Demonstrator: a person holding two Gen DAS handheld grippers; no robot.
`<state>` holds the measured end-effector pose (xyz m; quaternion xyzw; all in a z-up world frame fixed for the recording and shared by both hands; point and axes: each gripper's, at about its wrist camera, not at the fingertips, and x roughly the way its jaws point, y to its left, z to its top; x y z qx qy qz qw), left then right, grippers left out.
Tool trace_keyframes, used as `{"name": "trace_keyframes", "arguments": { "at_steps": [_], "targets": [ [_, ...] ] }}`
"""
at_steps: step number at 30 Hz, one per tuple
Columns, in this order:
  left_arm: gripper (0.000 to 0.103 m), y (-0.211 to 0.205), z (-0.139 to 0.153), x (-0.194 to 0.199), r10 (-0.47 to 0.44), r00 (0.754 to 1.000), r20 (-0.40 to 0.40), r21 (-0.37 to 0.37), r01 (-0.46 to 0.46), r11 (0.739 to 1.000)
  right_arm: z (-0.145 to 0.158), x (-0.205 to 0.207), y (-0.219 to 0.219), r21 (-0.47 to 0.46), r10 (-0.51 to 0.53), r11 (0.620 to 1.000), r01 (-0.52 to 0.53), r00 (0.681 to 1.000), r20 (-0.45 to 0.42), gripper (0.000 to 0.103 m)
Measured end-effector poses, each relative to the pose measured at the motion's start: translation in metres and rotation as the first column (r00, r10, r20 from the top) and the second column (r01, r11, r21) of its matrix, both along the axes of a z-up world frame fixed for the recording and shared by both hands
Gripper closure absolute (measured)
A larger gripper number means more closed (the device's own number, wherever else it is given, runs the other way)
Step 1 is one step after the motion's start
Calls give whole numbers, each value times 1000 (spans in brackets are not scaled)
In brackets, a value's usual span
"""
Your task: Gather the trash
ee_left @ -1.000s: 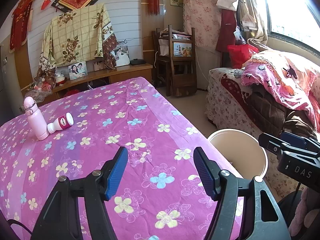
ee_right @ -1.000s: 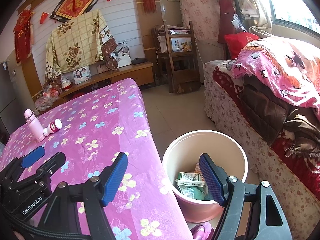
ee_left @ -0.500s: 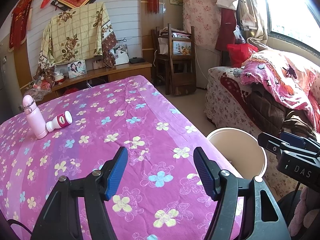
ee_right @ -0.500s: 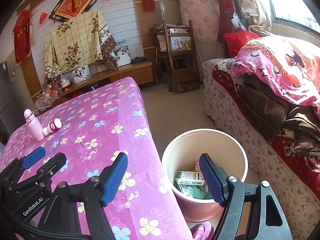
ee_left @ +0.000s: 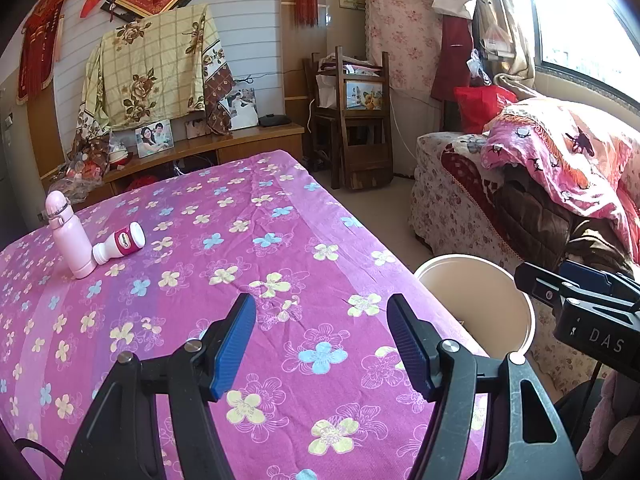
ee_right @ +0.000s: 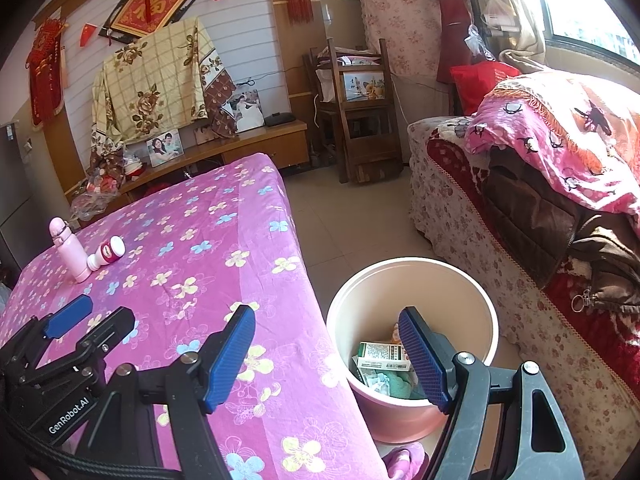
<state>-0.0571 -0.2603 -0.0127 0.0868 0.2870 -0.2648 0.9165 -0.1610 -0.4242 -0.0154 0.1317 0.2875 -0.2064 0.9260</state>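
Left gripper [ee_left: 320, 344]: jaws apart, empty, above table [ee_left: 200, 240].
Right gripper [ee_right: 326, 354]: apart, empty, near bin [ee_right: 412, 272].
Next: approach toppled small bottle [ee_left: 120, 243] squarely, avoiding pink flask [ee_left: 68, 236] beside it.

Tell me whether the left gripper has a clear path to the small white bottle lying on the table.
Probably yes. The left gripper is open and empty, and only bare tablecloth lies between it and the small white bottle, which rests against the pink flask.

On the table [ee_left: 280, 240] stand one pink flask [ee_left: 68, 236] and one small white bottle [ee_left: 120, 242] lying down, one bin [ee_right: 416, 344] sits right, and two hand-held grippers are near.
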Motion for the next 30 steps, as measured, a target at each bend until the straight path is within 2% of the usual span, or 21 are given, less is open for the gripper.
{"name": "trace_keyframes", "arguments": {
  "at_steps": [24,30],
  "targets": [
    [34,-2,-4,0,-11,1000,-5,6,11,1000,-4,2,-2,8,-1,1000,2,1000,-8,25],
    [34,0,-9,3,-32,999,-30,-8,32,999,-6,3,-1,8,1,1000,-1,1000,-16,25]
  ]
}}
